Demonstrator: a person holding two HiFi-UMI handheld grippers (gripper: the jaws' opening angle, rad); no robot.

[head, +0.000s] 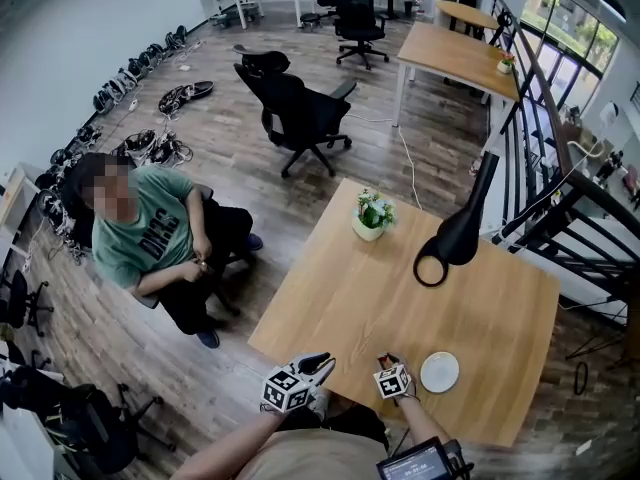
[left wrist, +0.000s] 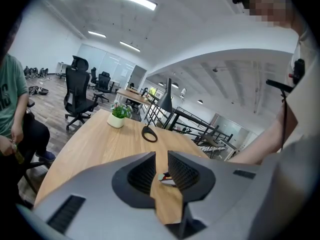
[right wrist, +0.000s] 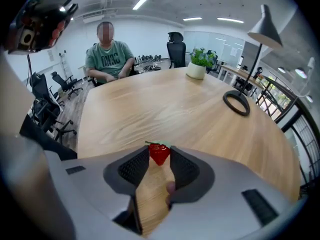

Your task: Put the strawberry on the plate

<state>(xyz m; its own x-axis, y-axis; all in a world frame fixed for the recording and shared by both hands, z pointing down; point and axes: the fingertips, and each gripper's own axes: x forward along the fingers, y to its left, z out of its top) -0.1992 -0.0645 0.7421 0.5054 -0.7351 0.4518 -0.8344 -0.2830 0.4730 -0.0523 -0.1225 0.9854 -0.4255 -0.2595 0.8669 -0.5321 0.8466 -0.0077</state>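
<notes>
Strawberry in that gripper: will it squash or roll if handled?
The strawberry looks small and glossy, so probably light and a bit slippery. Its tapered, rounded body would likely roll on the smooth table. If real, it probably bruises under hard squeezing.

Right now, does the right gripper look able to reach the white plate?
Probably yes. The plate lies just beside the right gripper on the table, with only bare wood between them; the lamp stands farther off. The strawberry sits between its jaws.
</notes>
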